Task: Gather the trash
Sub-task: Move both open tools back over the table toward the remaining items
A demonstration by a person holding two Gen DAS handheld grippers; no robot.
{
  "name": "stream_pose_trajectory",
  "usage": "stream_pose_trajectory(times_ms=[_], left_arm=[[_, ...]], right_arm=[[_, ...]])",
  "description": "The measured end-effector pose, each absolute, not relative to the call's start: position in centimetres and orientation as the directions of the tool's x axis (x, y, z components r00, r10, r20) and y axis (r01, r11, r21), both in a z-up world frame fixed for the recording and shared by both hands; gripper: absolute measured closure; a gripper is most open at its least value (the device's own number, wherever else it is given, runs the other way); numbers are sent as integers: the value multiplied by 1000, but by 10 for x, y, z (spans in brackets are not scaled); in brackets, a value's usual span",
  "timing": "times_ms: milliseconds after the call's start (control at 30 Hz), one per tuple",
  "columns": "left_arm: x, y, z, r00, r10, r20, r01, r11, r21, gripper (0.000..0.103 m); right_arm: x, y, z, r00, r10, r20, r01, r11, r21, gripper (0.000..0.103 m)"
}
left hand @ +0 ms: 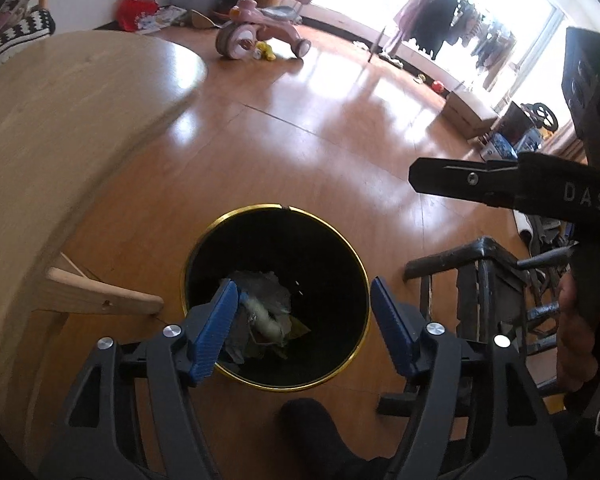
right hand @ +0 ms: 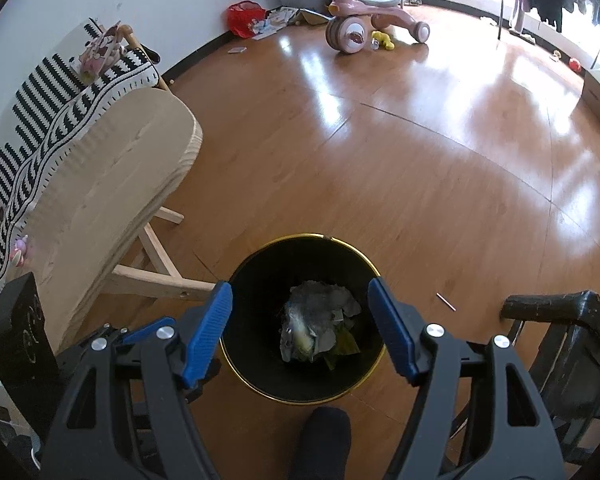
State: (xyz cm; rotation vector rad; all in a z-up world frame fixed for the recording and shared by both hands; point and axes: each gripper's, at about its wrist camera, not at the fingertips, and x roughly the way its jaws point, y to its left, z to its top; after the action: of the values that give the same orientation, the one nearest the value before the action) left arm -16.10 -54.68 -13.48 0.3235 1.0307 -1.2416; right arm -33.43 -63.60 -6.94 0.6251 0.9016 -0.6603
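A black trash bin with a gold rim (left hand: pixel 324 224) stands on the wooden floor; it also shows in the right wrist view (right hand: pixel 260 256). Crumpled grey paper and other scraps (left hand: pixel 266 312) lie at its bottom, also seen in the right wrist view (right hand: pixel 320 324). My left gripper (left hand: pixel 300 316) is open and empty above the bin's mouth. My right gripper (right hand: pixel 300 316) is open and empty above the same bin. The right gripper's black body (left hand: pixel 500 184) shows at the right of the left wrist view.
A light wooden round table (left hand: pixel 52 152) with a leg (left hand: pixel 100 300) stands left of the bin. A black chair (right hand: pixel 560 332) stands to the right. A pink tricycle (right hand: pixel 364 20) and clutter lie far across the floor. A small stick (right hand: pixel 446 302) lies on the floor. A dark foot (right hand: pixel 324 436) is below the bin.
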Motion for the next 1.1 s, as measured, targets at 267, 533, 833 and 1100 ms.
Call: stream_pose_trajectory(times_ms=[267, 533, 833, 1100], left_arm=[[-107, -457, -72, 235, -637, -734, 820, 536, -203, 12], [-18, -285, -38, 638, -339, -691, 482, 876, 15, 10], [38, -187, -84, 575, -130, -807, 206, 978, -11, 10], [44, -184, -94, 570, -125, -812, 245, 969, 22, 19]], right_arm=[[-259, -584, -26, 558, -242, -794, 636, 739, 222, 27], [-144, -489, -11, 623, -121, -773, 468, 849, 244, 26], [-51, -395, -12, 629, -9, -777, 332, 907, 258, 26], [-15, -357, -14, 638, 35, -769, 269, 926, 265, 26]])
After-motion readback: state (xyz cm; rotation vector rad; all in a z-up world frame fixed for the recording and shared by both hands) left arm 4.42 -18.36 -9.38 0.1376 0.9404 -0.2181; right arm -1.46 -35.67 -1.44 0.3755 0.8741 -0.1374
